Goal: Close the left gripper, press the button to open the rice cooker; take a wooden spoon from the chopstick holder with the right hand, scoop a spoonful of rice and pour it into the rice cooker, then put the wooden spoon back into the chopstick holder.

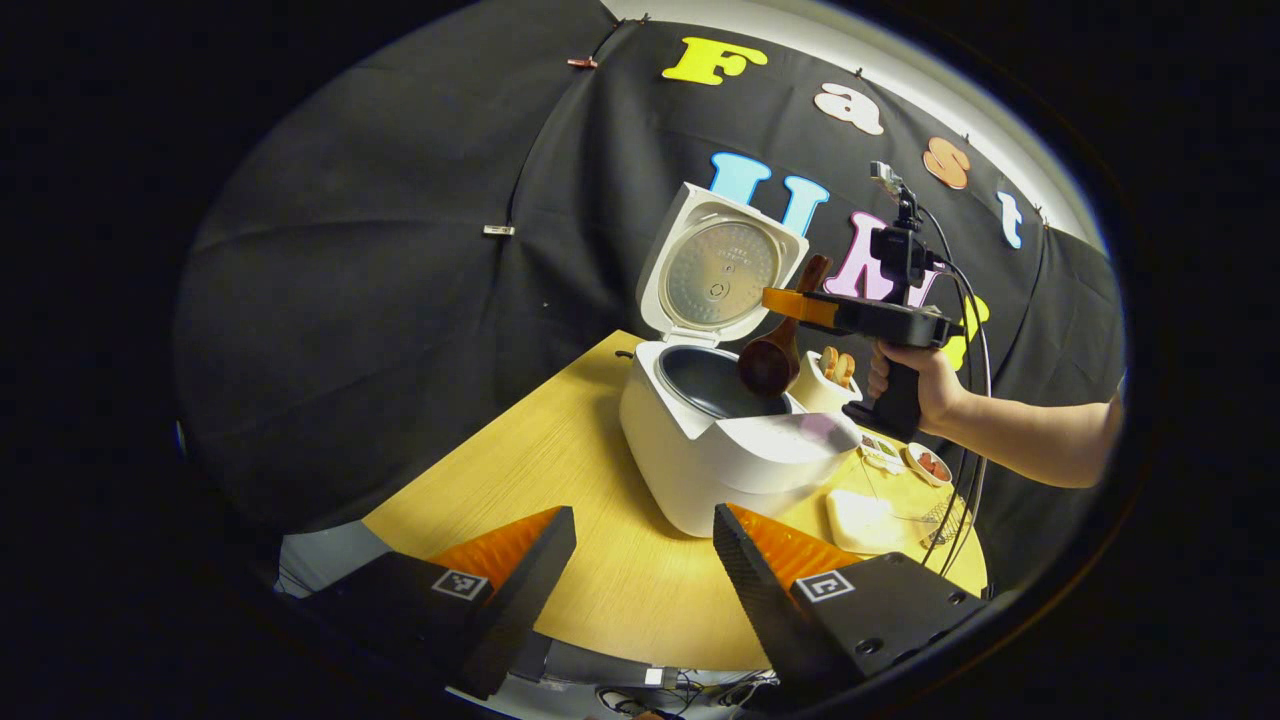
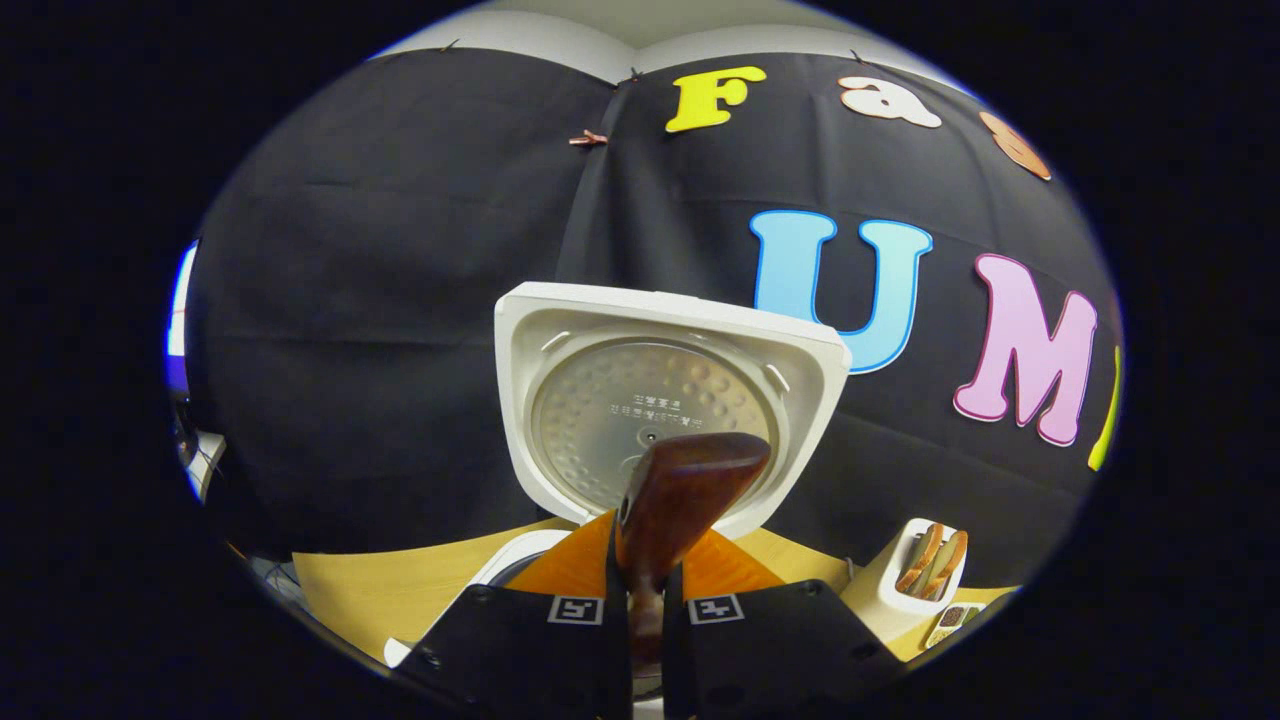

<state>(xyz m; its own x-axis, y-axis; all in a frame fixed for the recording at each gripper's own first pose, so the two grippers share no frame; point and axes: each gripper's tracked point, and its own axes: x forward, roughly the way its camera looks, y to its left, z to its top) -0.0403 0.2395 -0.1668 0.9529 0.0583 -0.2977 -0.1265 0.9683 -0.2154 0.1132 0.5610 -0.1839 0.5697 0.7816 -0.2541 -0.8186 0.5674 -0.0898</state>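
The wooden spoon (image 1: 775, 350) is hanging bowl-down over the open rice cooker (image 1: 720, 440), its handle pinched between the closed-in fingers of the right claw (image 2: 645, 590), which a hand (image 1: 915, 385) is holding above the pot. The cooker is standing toward the far edge of the worktop (image 1: 560, 480) with its lid (image 1: 715, 270) tipped up behind, while the chopstick holder (image 1: 825, 380) is sitting just beside it and small dishes (image 1: 915, 460) are lying near the worktop's right edge. The left claw (image 1: 640, 560) is hovering wide apart over the near edge, gripping nothing.
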